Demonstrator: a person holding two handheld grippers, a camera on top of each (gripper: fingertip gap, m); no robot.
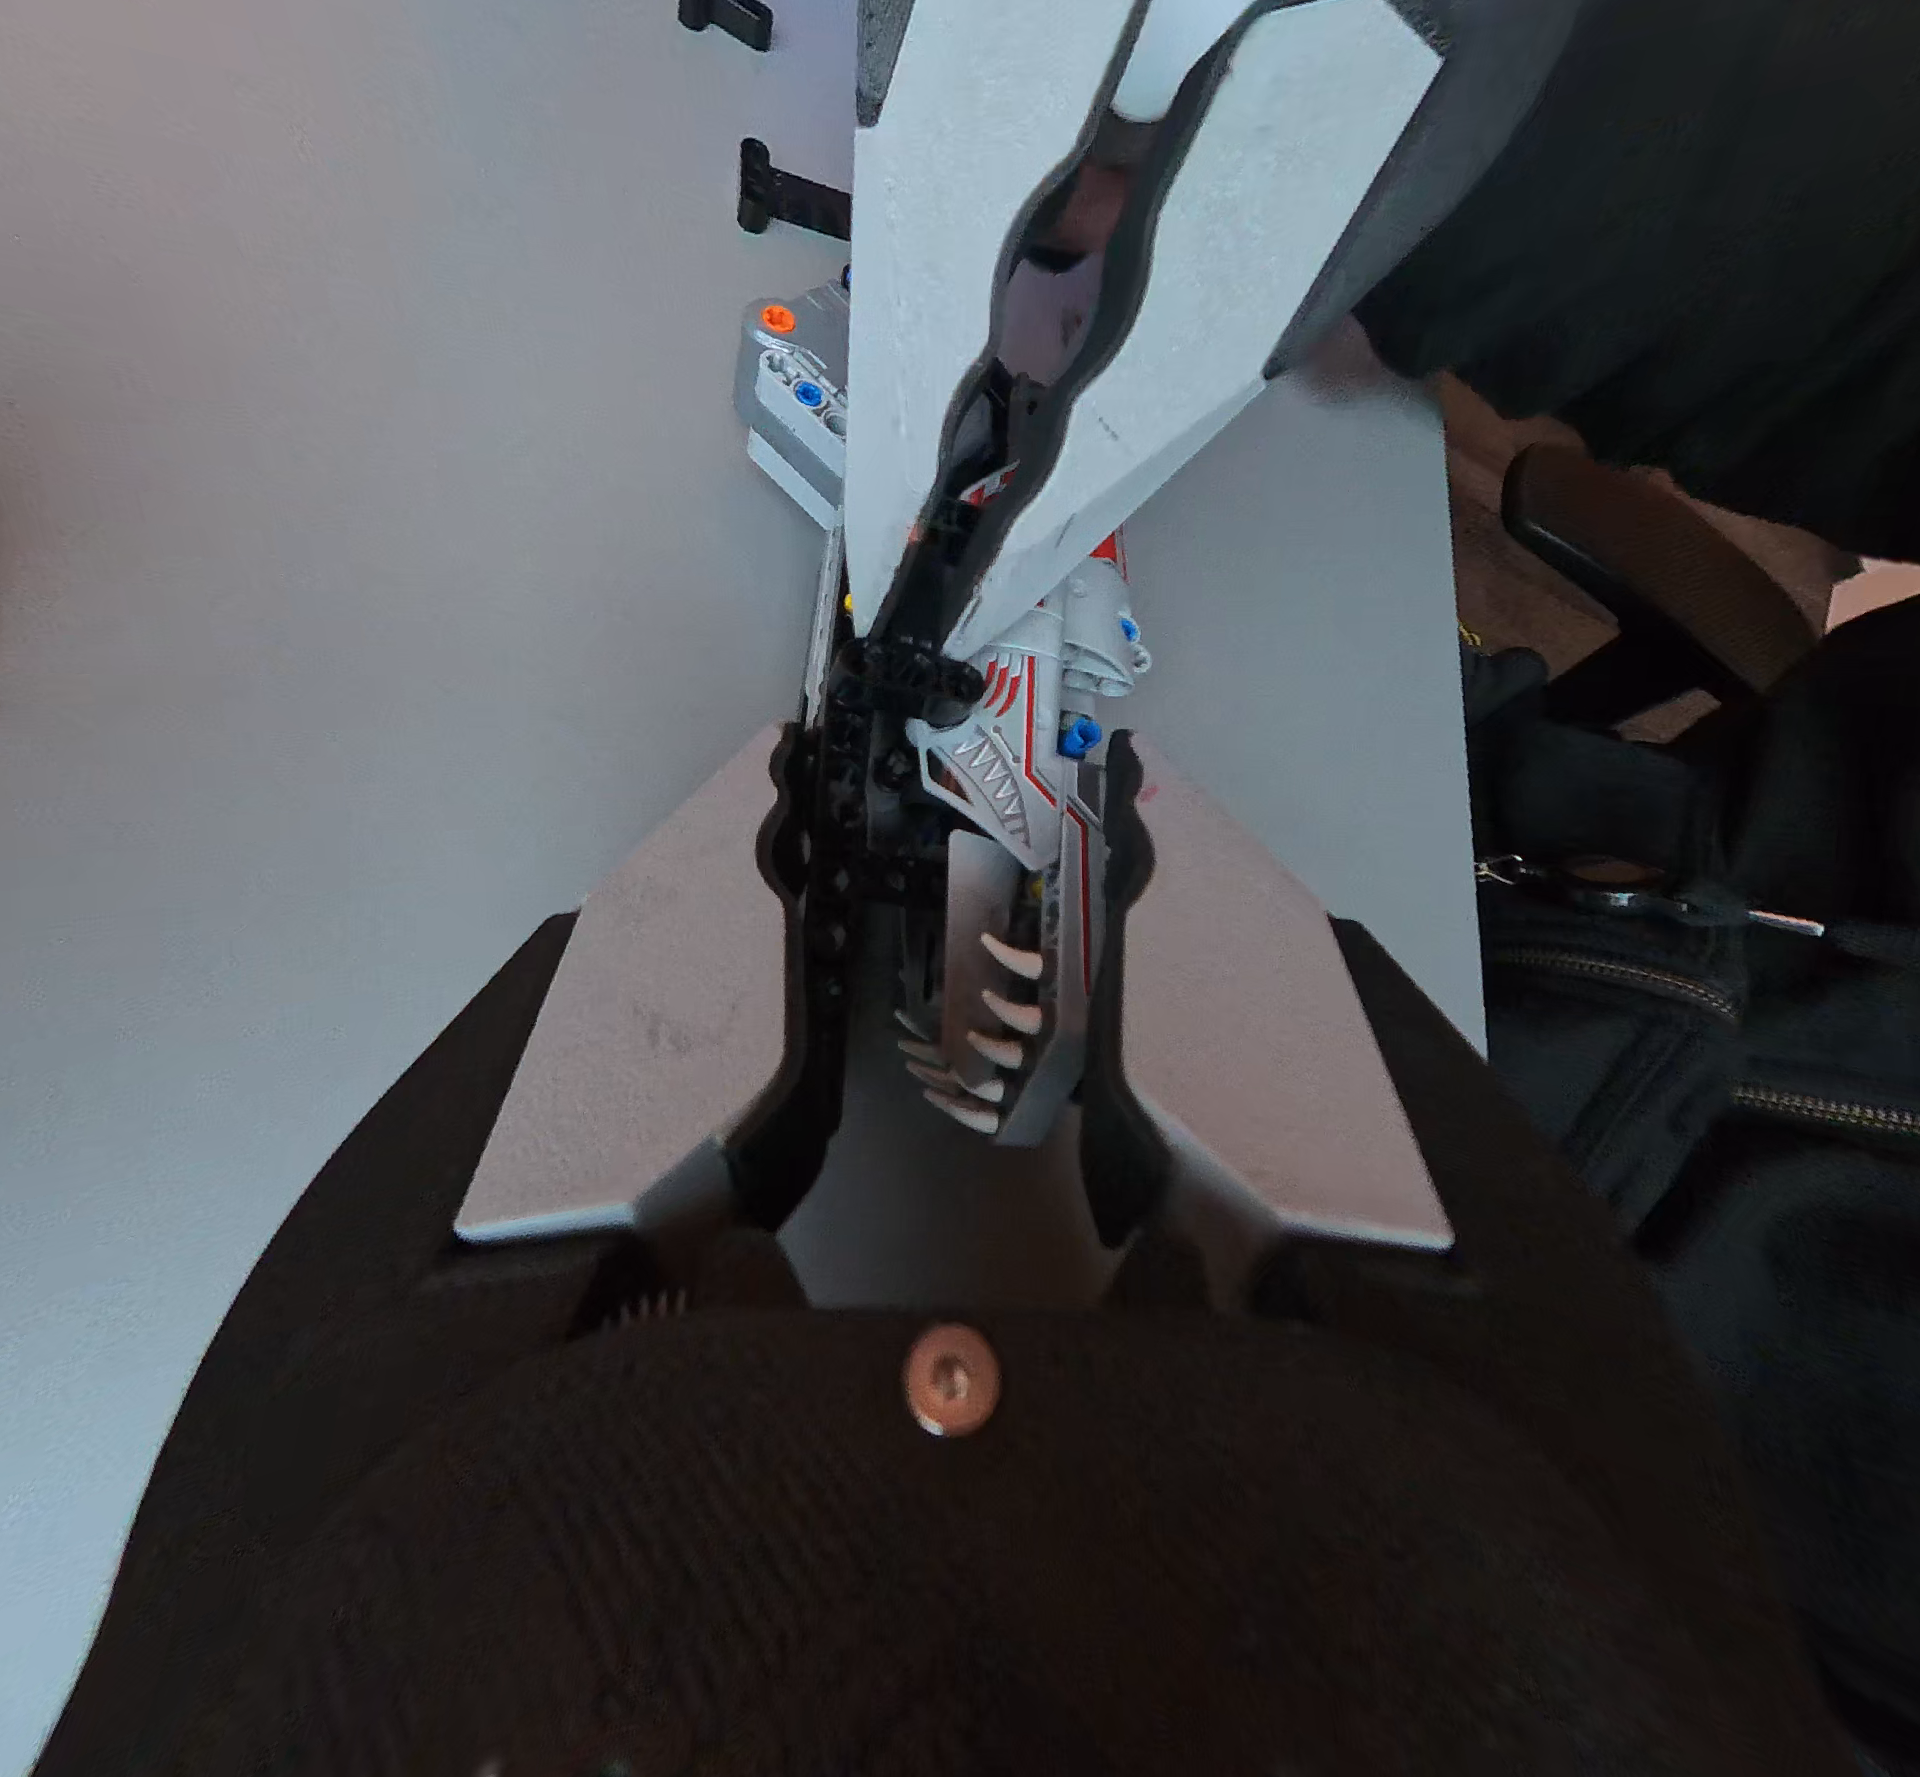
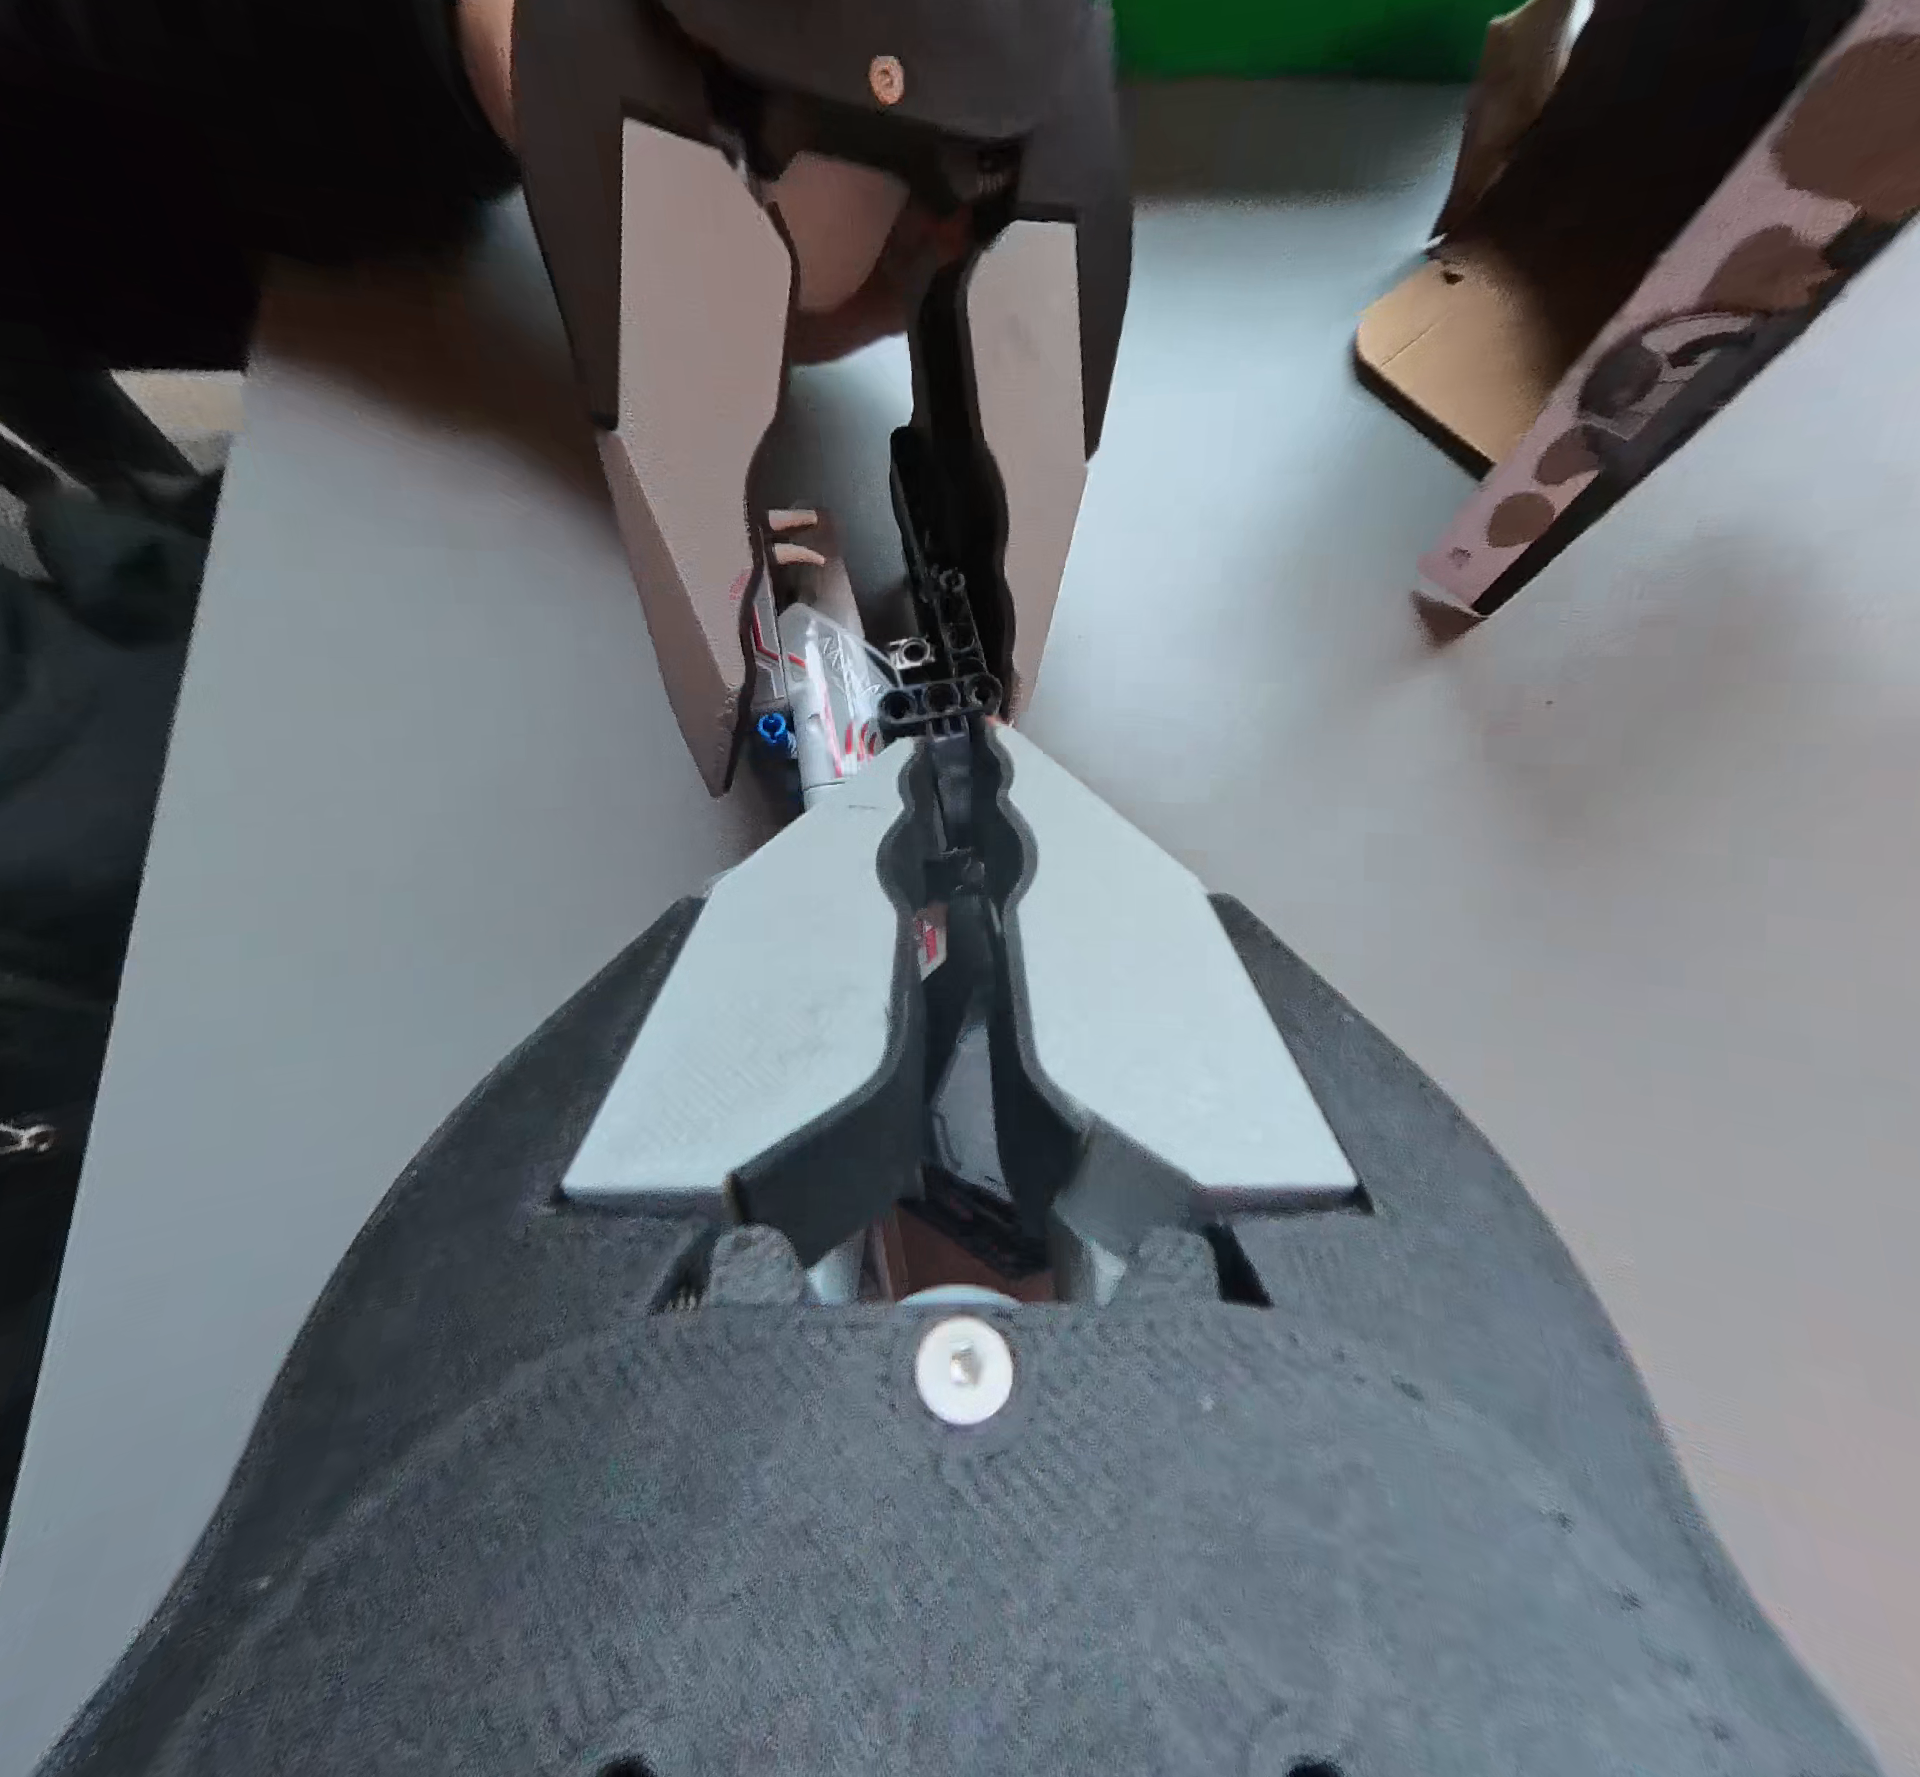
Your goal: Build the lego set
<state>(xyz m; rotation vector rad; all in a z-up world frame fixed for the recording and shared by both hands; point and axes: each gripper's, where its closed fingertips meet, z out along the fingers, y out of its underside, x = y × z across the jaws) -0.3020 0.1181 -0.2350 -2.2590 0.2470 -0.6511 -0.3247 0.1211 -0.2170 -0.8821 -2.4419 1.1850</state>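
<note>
A lego model [image 1: 997,792] of grey panels with red stripes, pale teeth and a black beam frame is held over the grey table [image 1: 312,480]. My left gripper [image 1: 956,761] is shut on it, one finger on the black frame and one on a grey panel. My right gripper [image 2: 954,740] is shut on a thin black beam [image 2: 951,854] that joins the model's black frame [image 2: 940,693]. In the left wrist view the right gripper [image 1: 909,600] comes in from the top. In the right wrist view the left gripper [image 2: 873,740] comes from the top around the model [image 2: 831,688].
Two loose black lego pieces [image 1: 722,2] [image 1: 790,195] and a grey block with an orange dot [image 1: 795,377] lie on the table beyond the model. A cardboard box [image 2: 1455,345] and a patterned box [image 2: 1662,325] stand at the right. The table edge [image 1: 1455,688] with a chair [image 1: 1662,564] is close by.
</note>
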